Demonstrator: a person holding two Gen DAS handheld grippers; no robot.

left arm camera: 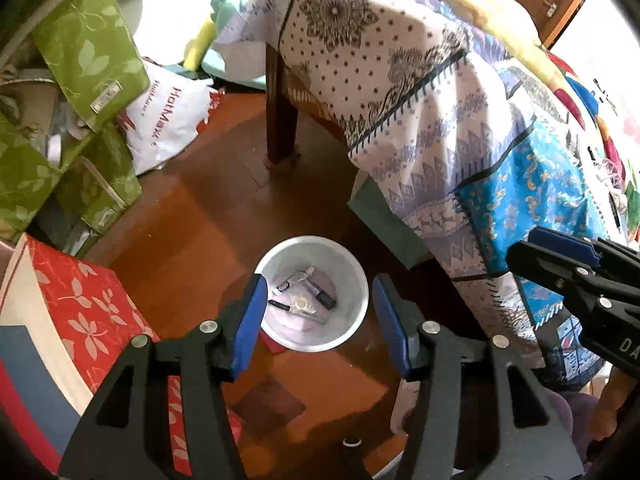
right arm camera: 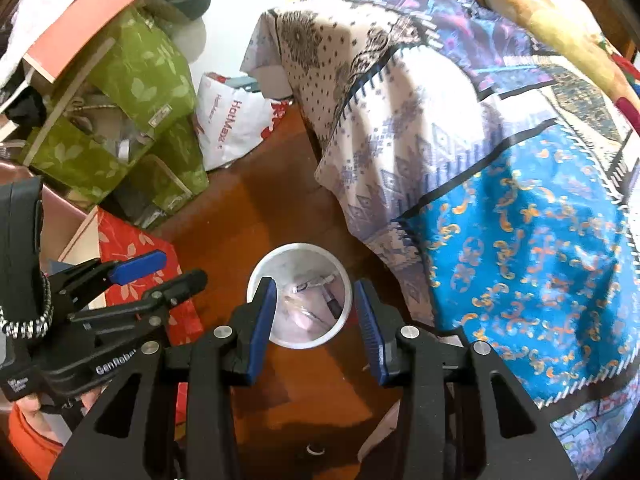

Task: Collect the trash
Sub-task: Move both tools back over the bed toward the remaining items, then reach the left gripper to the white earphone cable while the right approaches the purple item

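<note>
From the left wrist, we see the left gripper [left arm camera: 320, 320], fingers apart and empty, above a white bin [left arm camera: 354, 268] on the floor; its contents are hard to identify. From the right wrist, the right gripper [right arm camera: 315, 326], likewise open and empty, partly hides the bin.

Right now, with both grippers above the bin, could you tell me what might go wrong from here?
1. The white bin stands close to the draped patterned cloth; the right gripper could snag its hem.
2. The bin is small, so later drops may miss onto the wooden floor.
</note>
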